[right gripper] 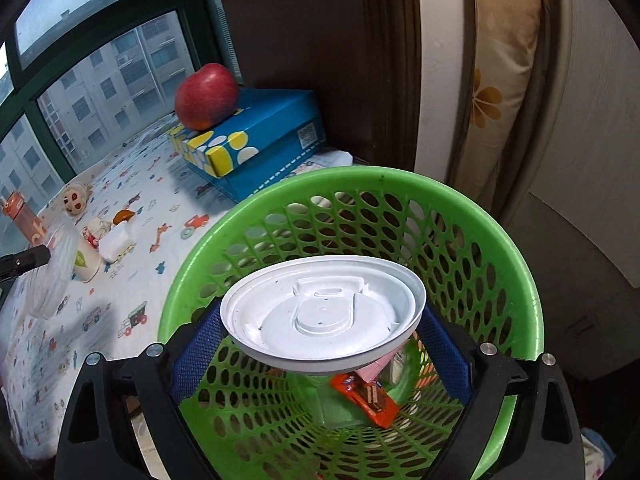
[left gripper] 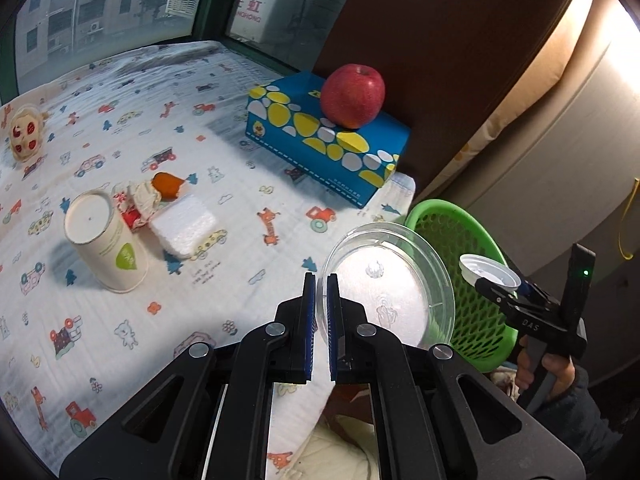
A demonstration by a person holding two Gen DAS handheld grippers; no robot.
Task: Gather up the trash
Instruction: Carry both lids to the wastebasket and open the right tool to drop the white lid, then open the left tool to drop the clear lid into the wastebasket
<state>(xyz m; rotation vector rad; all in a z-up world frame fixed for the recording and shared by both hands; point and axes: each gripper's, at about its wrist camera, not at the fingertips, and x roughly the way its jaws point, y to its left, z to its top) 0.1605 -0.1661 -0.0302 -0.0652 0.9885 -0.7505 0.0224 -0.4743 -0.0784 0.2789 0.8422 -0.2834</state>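
White lid (right gripper: 323,314) clamped in right tool (right gripper: 320,344) — over green basket (right gripper: 516,264), left tool (left gripper: 320,320) pinching clear lid (left gripper: 396,292).

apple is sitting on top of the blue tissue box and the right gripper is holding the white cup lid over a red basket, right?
Not quite: the basket is green, not red, as the right wrist view shows. The rest holds: the apple sits on the blue tissue box, and the right gripper holds the white cup lid over that basket.

Basket (right gripper: 516,264) btm — cut off, wrappers (right gripper: 366,398) part-hidden
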